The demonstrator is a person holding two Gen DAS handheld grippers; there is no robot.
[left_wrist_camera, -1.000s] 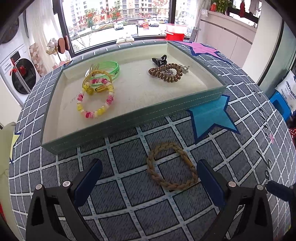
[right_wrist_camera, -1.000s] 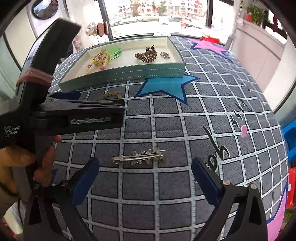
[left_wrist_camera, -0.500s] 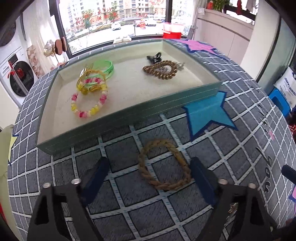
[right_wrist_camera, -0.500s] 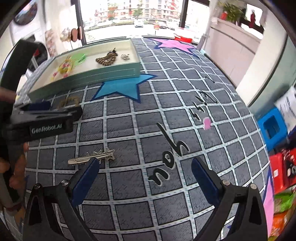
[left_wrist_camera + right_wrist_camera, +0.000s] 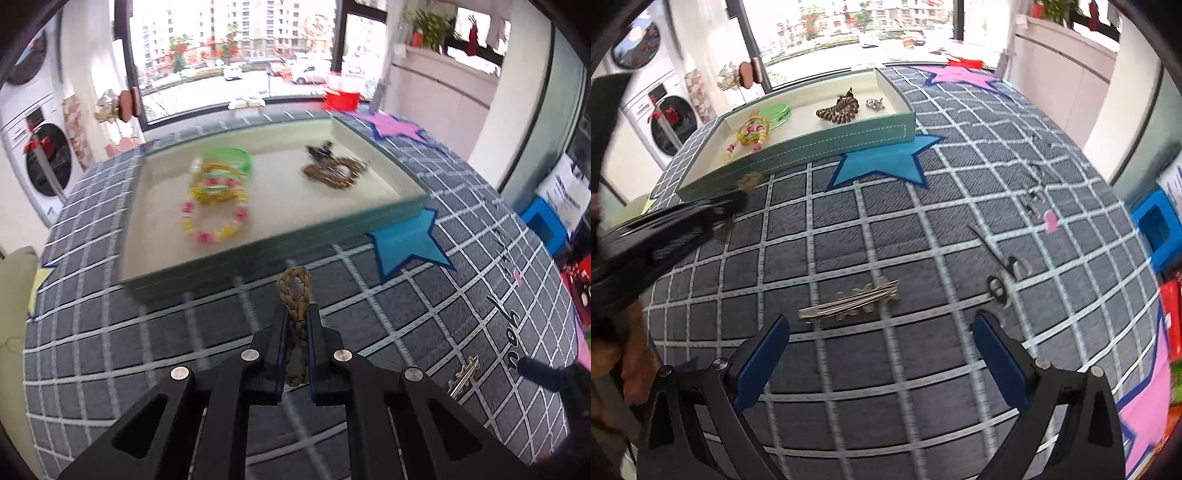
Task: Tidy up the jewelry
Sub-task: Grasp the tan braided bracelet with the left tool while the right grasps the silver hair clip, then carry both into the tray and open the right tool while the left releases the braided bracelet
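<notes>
The left tongs [image 5: 298, 325] are clamped on a braided brown bracelet [image 5: 295, 291], squeezing its ring flat so that a loop pokes out ahead of the fingertips; pinching across both sides of the ring is probably the surest hold on something so limp. The bracelet hangs in that grip above the checked carpet [image 5: 424, 314], just short of the near wall of the green tray [image 5: 295, 240], which looks like its destination. The right tongs [image 5: 879, 354] are spread wide and hold nothing, poised over a silver leaf-shaped hair clip [image 5: 849, 301] that lies flat on the carpet between and just ahead of the blue pads [image 5: 761, 362], likely the next piece to collect. Inside the tray the jewelry sits in two groups, seemingly sorted by kind. At the left are one pink-and-yellow beaded bracelet [image 5: 214, 221], one yellow bangle [image 5: 218, 184] and one green band [image 5: 232, 158], overlapping in a heap. At the right are one brown coiled piece [image 5: 838, 110], one small black clip [image 5: 846, 96] touching it and one small silver item [image 5: 874, 104] just beside. That makes six pieces in the tray, one held, and one hair clip still out on the carpet.
</notes>
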